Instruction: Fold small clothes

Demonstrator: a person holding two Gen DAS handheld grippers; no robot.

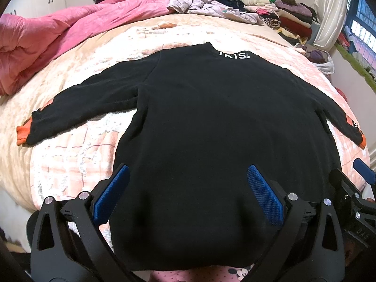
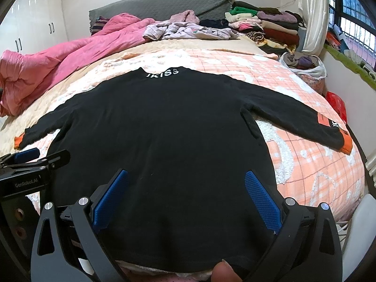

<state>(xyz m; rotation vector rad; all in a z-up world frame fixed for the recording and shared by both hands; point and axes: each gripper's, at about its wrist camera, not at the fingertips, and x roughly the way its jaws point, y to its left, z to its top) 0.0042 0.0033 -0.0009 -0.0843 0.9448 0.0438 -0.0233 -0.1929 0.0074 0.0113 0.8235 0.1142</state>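
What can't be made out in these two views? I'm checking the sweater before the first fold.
- Black sweater hem: hidden by the left gripper in the left wrist view and by a fingertip in the right.
- Right cuff lettering: too small.
- Underside of the sweater: hidden against the bedspread.
- Stacked clothes: individual items unclear.

Left gripper: matte black frame of triangular cut-out struts, round silver screw heads at the pivots, two blue fingers with a fine knurled texture. Right gripper: identical build (black struts, silver screws, blue textured pads). In the right wrist view, the left unit's black body bears white "GenRobot.AI" lettering. A fingertip shows below.
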